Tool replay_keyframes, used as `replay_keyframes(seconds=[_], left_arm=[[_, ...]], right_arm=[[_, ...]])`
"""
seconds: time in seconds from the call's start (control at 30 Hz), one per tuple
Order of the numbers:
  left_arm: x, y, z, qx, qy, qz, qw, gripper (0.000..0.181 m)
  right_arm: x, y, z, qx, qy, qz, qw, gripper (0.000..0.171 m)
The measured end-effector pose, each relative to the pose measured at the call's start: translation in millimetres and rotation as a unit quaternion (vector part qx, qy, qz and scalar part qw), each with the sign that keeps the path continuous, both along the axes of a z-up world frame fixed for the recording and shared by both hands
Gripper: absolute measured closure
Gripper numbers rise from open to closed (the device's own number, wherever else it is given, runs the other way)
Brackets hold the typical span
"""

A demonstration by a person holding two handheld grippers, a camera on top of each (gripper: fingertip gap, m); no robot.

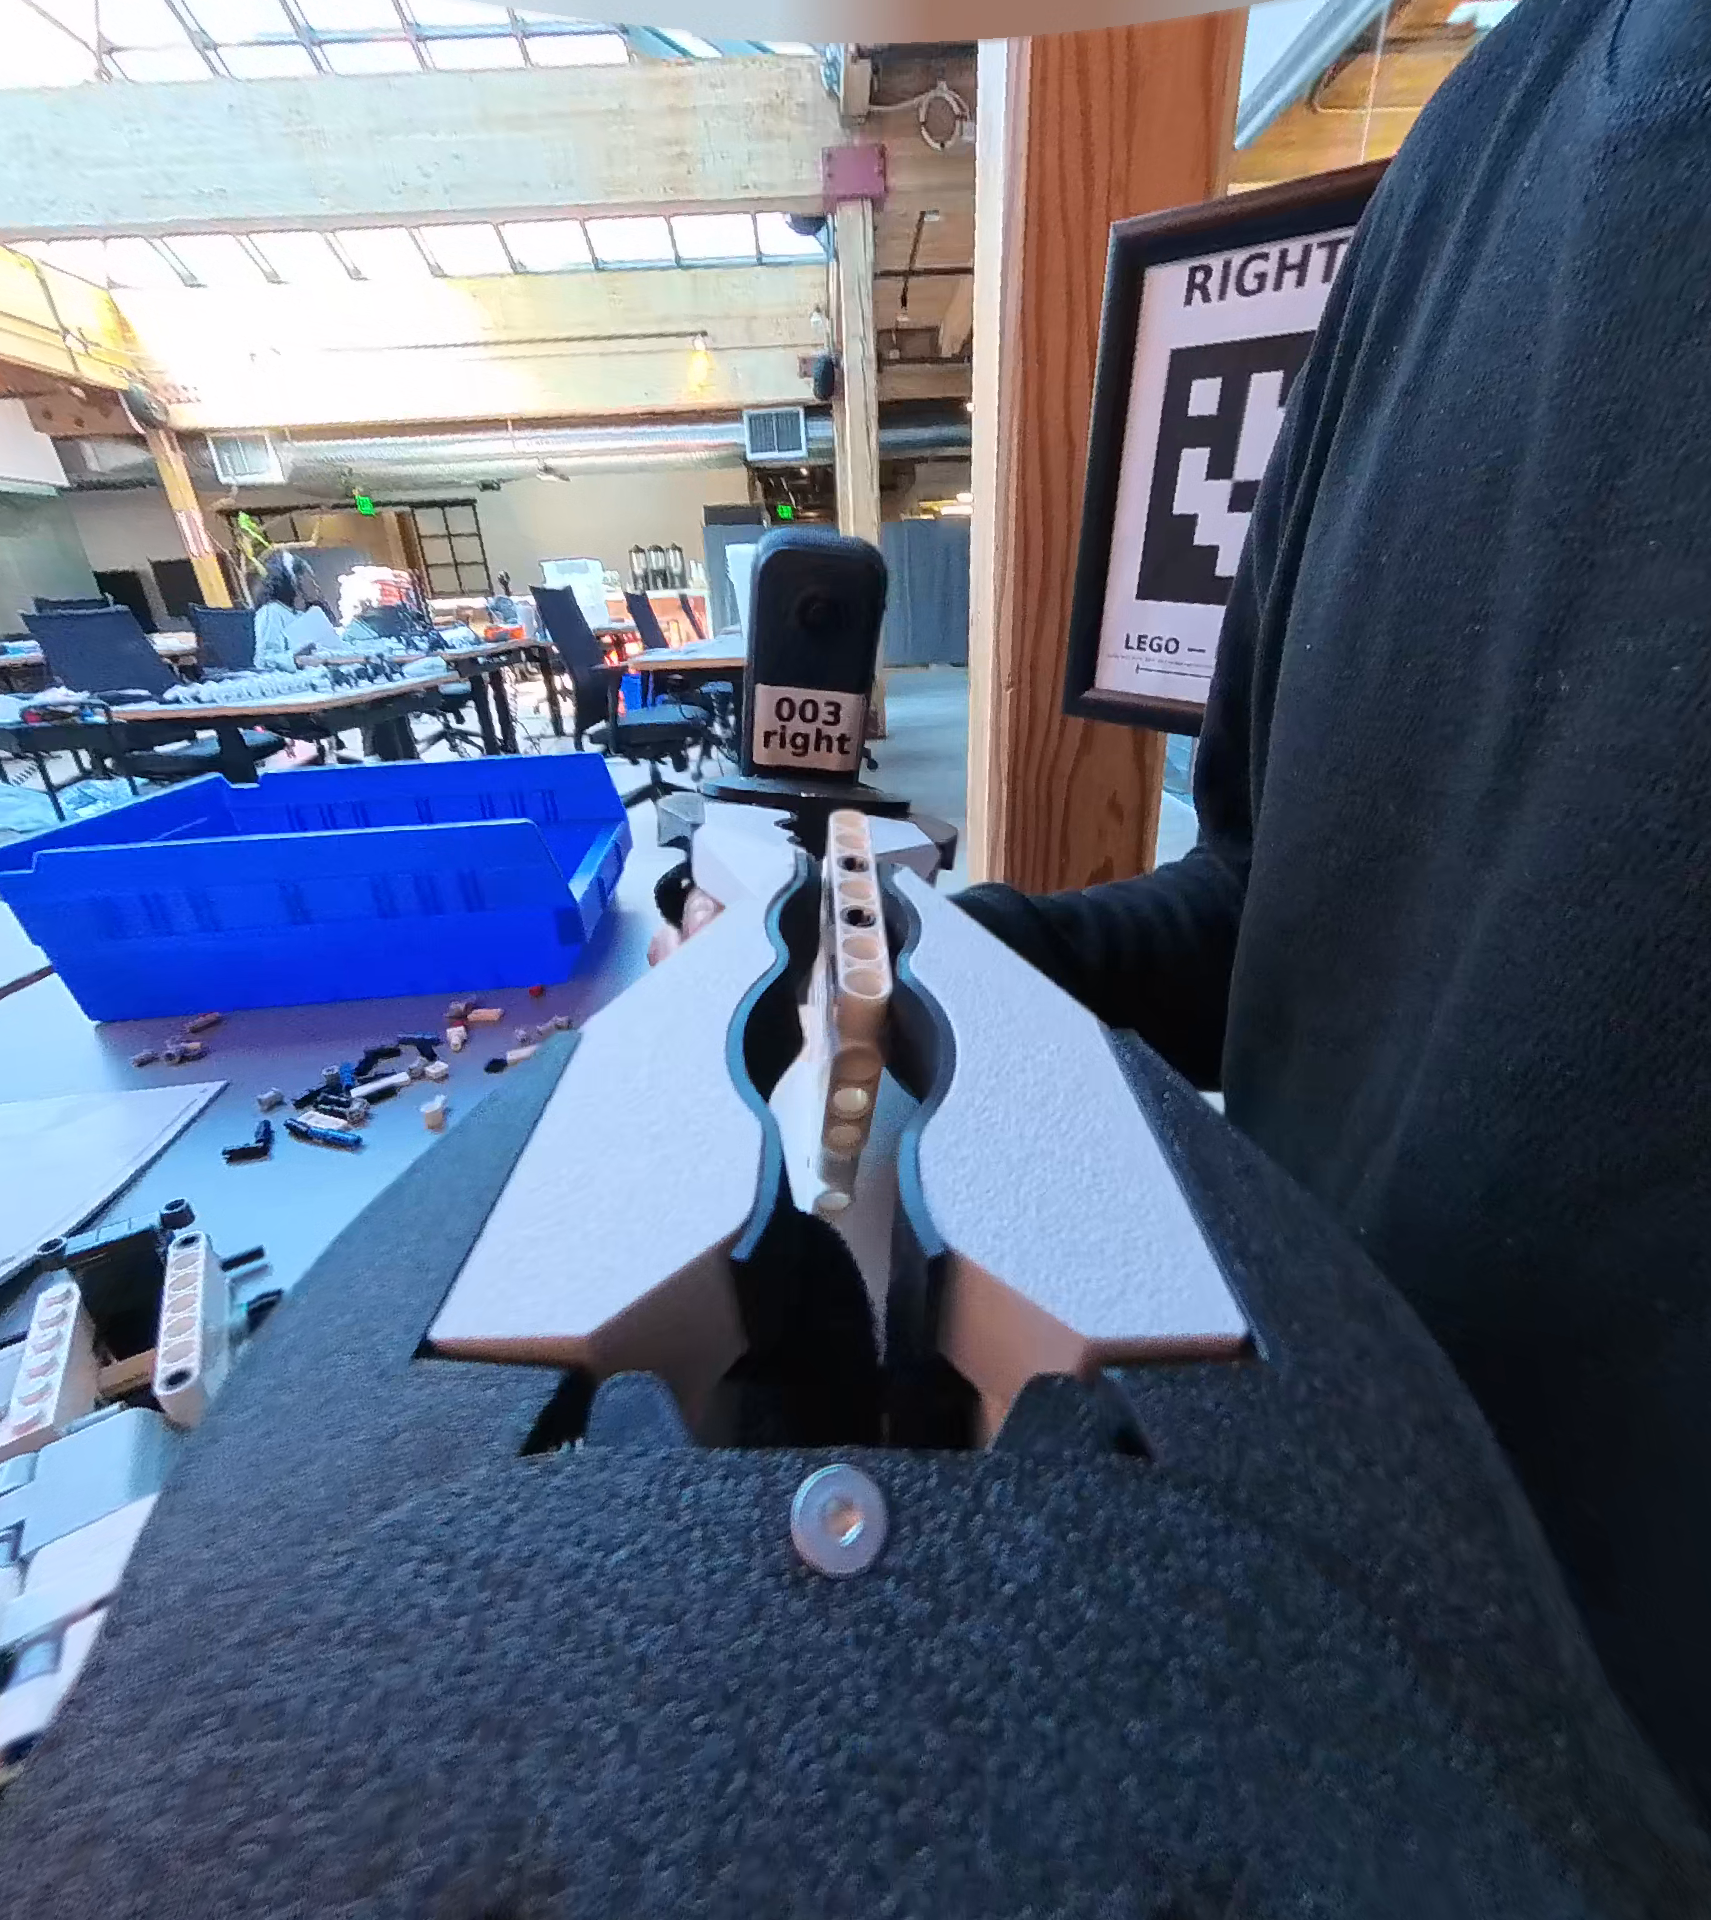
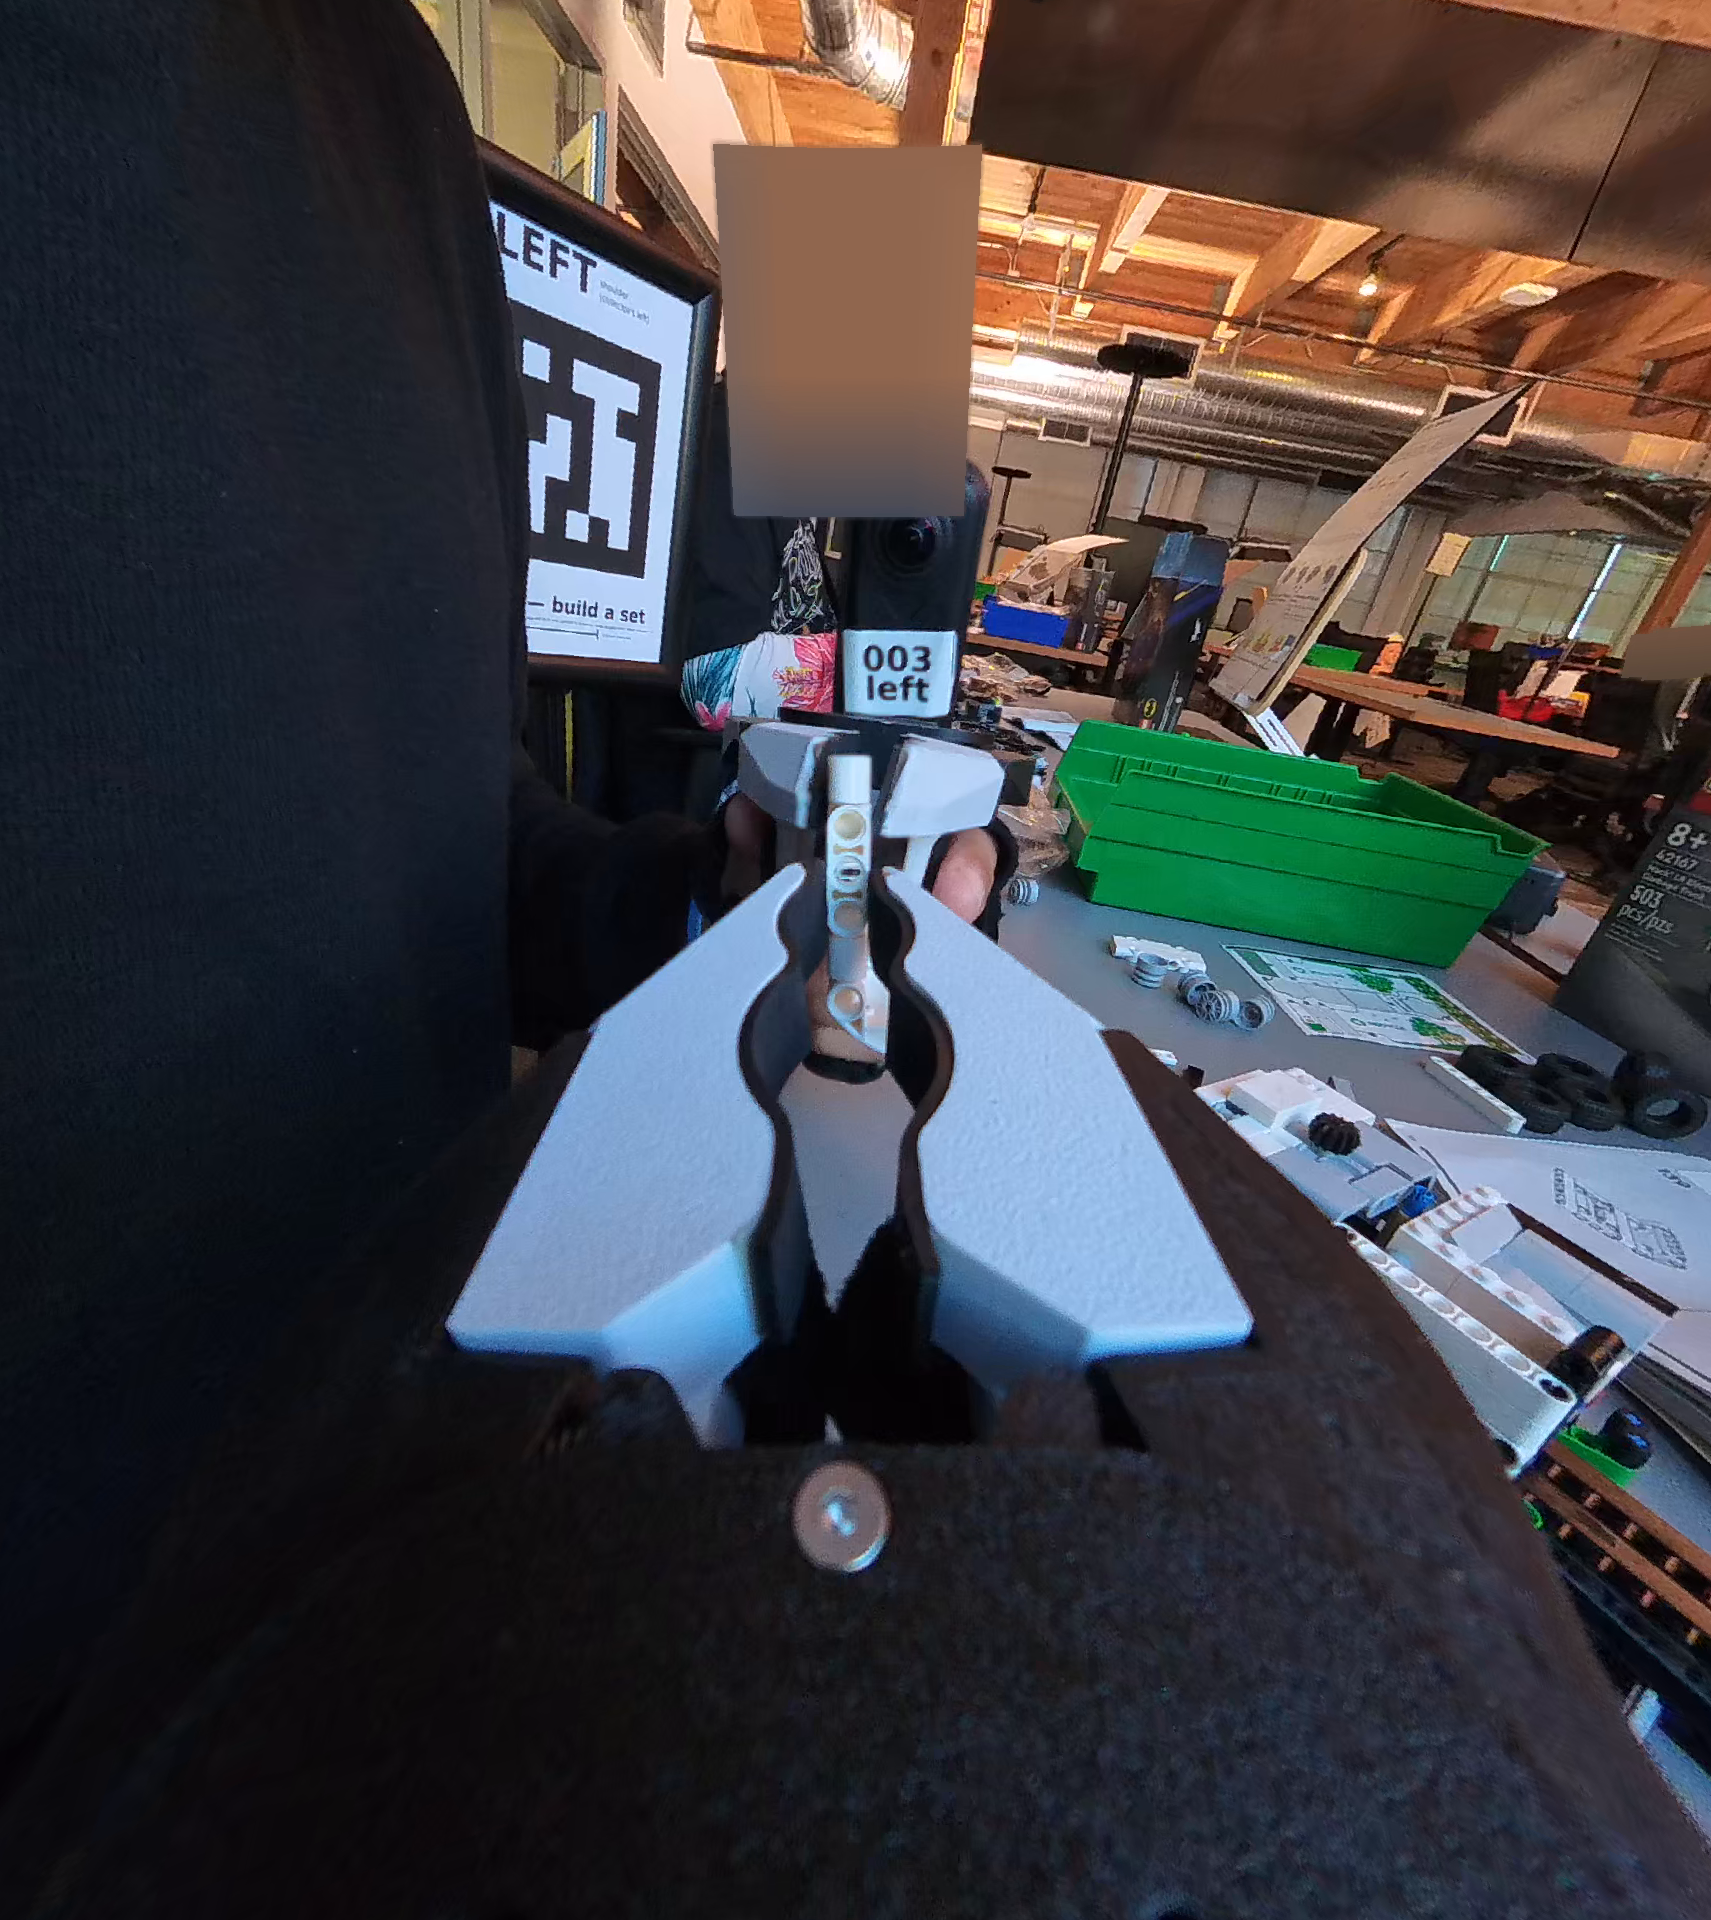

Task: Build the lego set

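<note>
Both pairs of white fingers (image 1: 996,1049) clench one long white holed plastic beam (image 1: 846,1023), the left gripper (image 1: 835,935) and right gripper (image 2: 846,925) meeting nose to nose on it above the table. Best keep the beam straight and let only one side release. Beyond the beam, the blue plastic bin (image 1: 311,883) hides its contents; the green plastic bin (image 2: 1277,842) likewise.

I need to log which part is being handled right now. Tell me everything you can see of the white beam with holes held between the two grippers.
The white beam is a long, narrow strip of glossy plastic with a row of round holes along its length; one hole near the far end seems to hold a dark pin. It is held up in the air above the table, in front of the person's dark sleeve. The left gripper is closed on one end, and the right gripper meets it head-on, closed around the other end.
</note>
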State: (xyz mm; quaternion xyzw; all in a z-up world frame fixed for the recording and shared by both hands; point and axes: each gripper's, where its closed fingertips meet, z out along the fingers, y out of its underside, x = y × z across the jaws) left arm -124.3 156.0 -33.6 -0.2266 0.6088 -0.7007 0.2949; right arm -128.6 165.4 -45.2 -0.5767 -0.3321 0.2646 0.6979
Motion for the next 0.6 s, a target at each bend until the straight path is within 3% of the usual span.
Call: replay_keyframes(seconds=[0.33,0.6], left_arm=[[4.0,2.4,2.6,-0.005,-0.023,0.029,0.999,0.175],[6.8,4.6,-1.3,-0.003,0.013,0.035,0.999,0.175]], right_arm=[[4.0,0.8,1.2,-0.012,0.048,0.013,0.999,0.164],[5.1,3.7,-4.5,-0.018,0.021,-0.001,1.000,0.164]])
